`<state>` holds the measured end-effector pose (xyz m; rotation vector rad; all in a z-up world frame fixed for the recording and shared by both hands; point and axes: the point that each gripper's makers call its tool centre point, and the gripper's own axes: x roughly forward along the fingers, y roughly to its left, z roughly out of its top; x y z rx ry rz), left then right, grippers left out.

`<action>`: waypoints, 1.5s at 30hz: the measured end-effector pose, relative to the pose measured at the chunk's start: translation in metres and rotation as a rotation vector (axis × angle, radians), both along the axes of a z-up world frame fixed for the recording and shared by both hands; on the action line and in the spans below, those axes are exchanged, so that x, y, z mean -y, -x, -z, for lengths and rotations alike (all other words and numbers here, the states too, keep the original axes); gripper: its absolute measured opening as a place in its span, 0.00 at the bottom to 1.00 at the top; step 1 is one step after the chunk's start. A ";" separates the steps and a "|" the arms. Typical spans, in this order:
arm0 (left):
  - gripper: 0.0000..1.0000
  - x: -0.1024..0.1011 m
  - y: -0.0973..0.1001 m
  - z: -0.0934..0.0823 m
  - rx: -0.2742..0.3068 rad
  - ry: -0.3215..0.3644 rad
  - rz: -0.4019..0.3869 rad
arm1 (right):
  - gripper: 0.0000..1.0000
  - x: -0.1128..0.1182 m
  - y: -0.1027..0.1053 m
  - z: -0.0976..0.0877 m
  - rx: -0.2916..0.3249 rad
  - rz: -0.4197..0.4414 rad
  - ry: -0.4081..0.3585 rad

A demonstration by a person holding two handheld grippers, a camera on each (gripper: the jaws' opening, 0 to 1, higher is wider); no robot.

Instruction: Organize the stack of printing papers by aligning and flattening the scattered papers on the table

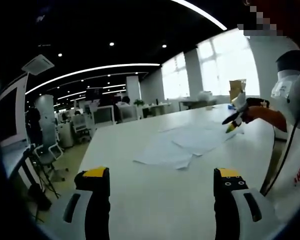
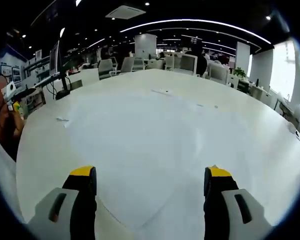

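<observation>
Several white printing papers [image 1: 177,145] lie loosely overlapped and askew on the long white table [image 1: 155,200]. My left gripper [image 1: 162,182] hovers over the bare near part of the table, well short of the papers, jaws wide apart and holding nothing. My right gripper [image 1: 233,121], held by a hand in an orange sleeve, comes in from the right at the sheets' far edge. In the right gripper view, that gripper [image 2: 150,180] is open just above a large pale sheet [image 2: 150,150], nothing between its yellow-tipped fingers [image 2: 82,172].
A person in white clothing [image 1: 295,150] stands close at the table's right side. Office chairs and desks with monitors [image 1: 102,116] fill the room beyond the table. Small scraps [image 2: 62,120] lie on the table's left part.
</observation>
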<state>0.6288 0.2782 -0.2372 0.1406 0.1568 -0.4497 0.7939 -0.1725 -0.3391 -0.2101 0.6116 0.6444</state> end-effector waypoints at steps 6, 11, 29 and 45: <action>0.88 -0.002 0.001 0.000 0.000 0.005 -0.002 | 0.84 -0.003 0.000 0.002 0.000 -0.005 0.011; 0.88 -0.002 0.002 0.001 -0.003 0.005 -0.004 | 0.84 -0.007 0.000 0.004 -0.003 -0.011 0.010; 0.88 -0.004 0.005 0.001 -0.002 0.002 -0.011 | 0.83 -0.010 0.003 0.018 -0.041 -0.013 0.014; 0.88 -0.006 0.006 0.002 0.001 0.005 -0.015 | 0.84 -0.010 0.003 0.022 -0.029 -0.009 0.019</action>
